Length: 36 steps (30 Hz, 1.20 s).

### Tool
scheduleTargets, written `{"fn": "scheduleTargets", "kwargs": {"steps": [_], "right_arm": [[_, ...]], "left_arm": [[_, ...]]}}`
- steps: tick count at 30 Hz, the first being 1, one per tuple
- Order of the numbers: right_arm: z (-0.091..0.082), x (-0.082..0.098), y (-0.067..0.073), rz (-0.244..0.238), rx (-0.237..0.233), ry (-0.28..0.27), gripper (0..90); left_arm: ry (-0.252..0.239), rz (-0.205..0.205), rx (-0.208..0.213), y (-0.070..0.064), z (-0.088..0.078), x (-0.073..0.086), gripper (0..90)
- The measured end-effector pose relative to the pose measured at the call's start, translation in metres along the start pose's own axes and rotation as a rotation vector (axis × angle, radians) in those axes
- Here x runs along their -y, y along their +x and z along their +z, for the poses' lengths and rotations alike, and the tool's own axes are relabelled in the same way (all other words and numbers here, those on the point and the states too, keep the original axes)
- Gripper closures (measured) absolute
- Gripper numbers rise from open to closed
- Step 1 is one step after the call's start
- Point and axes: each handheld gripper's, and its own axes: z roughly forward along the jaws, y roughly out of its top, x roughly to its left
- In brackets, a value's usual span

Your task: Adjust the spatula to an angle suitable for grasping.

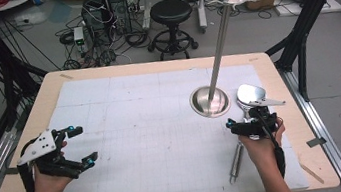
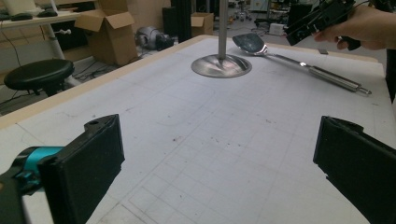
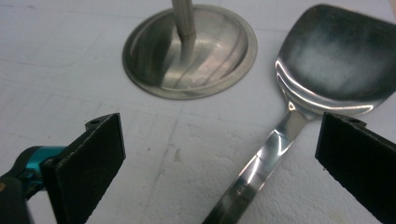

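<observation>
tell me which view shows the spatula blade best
The right gripper view: the spatula blade is close and sharp beyond the open right gripper, with its neck running between the jaws. The high view shows the spatula small, its handle partly hidden by that gripper. The left gripper view shows it whole but far off.

No writing is showing itself anywhere from where I am standing. The white mat [image 1: 138, 131] is carrying only a faint printed grid, with no numbers on it. The cardboard boxes [image 2: 109, 28] on the floor are facing me blank, and the metal spatula [image 3: 327, 60] and stand base [image 3: 189, 51] are bearing no readable stamp or brand.
</observation>
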Motion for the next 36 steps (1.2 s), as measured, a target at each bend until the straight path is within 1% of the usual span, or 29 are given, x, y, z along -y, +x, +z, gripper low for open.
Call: {"fn": "scheduleTargets", "kwargs": {"steps": [6, 9, 11, 13, 15, 16, 18, 19, 20, 21, 22, 23, 24, 26, 30, 31, 32, 35, 36], "right_arm": [[0.008, 0.006, -0.005, 0.014, 0.019, 0.038, 0.5], [0.012, 0.010, -0.005, 0.019, 0.034, 0.072, 0.5], [0.014, 0.011, -0.004, 0.022, 0.037, 0.077, 0.5], [0.018, 0.015, -0.004, 0.021, 0.048, 0.105, 0.5], [0.019, 0.016, -0.004, 0.019, 0.048, 0.112, 0.5], [0.021, 0.017, -0.004, 0.023, 0.055, 0.129, 2.6], [0.021, 0.018, -0.004, 0.024, 0.056, 0.138, 3.5], [0.023, 0.020, -0.004, 0.031, 0.060, 0.152, 4.5], [0.024, 0.021, -0.004, 0.032, 0.062, 0.160, 6.6], [0.025, 0.022, -0.004, 0.038, 0.065, 0.175, 10.7], [0.025, 0.022, -0.004, 0.038, 0.065, 0.175, 10.7], [0.026, 0.024, -0.004, 0.046, 0.059, 0.191, 16.6], [0.027, 0.026, -0.003, 0.043, 0.068, 0.197, 18.6], [0.028, 0.026, -0.001, 0.015, 0.092, 0.201, 19.1], [0.028, 0.025, 0.001, 0.011, 0.105, 0.220, 20.8], [0.028, 0.024, 0.000, 0.005, 0.104, 0.223, 25.0], [0.027, 0.023, 0.000, 0.014, 0.105, 0.228, 27.0], [0.024, 0.024, -0.002, 0.000, 0.104, 0.224, 36.6], [0.023, 0.025, -0.004, 0.001, 0.095, 0.221, 39.6]], "left_arm": [[0.000, 0.001, -0.004, 0.001, 0.000, 0.000, 2.2], [0.002, 0.000, -0.003, 0.000, 0.000, 0.000, 2.2], [0.002, 0.000, -0.003, 0.000, 0.001, 0.000, 2.2], [0.004, 0.004, -0.003, 0.000, 0.001, 0.000, 2.2], [0.004, 0.004, -0.004, 0.000, 0.001, 0.000, 2.2], [0.002, 0.001, -0.005, 0.000, 0.001, 0.000, 2.2], [0.003, 0.001, -0.004, 0.000, 0.001, 0.000, 2.2], [0.003, 0.003, -0.004, 0.000, 0.001, 0.000, 2.2], [0.004, 0.004, -0.004, 0.000, 0.001, 0.000, 2.2], [0.002, 0.003, -0.004, 0.000, 0.001, 0.000, 2.2], [0.002, 0.003, -0.004, 0.000, 0.001, 0.000, 2.2], [0.003, 0.004, -0.004, 0.000, 0.001, 0.000, 2.2], [0.004, 0.004, -0.004, 0.000, 0.001, 0.000, 2.2], [0.004, 0.003, -0.003, 0.000, 0.001, 0.000, 2.2], [0.004, 0.005, -0.003, 0.000, 0.001, 0.000, 2.2], [0.004, 0.005, -0.004, 0.000, 0.001, 0.000, 2.2], [0.006, 0.005, -0.003, 0.000, 0.000, 0.000, 2.2], [0.005, 0.004, -0.002, 0.000, 0.001, 0.000, 2.2], [0.005, 0.004, -0.002, 0.000, 0.001, 0.000, 2.2]]}}
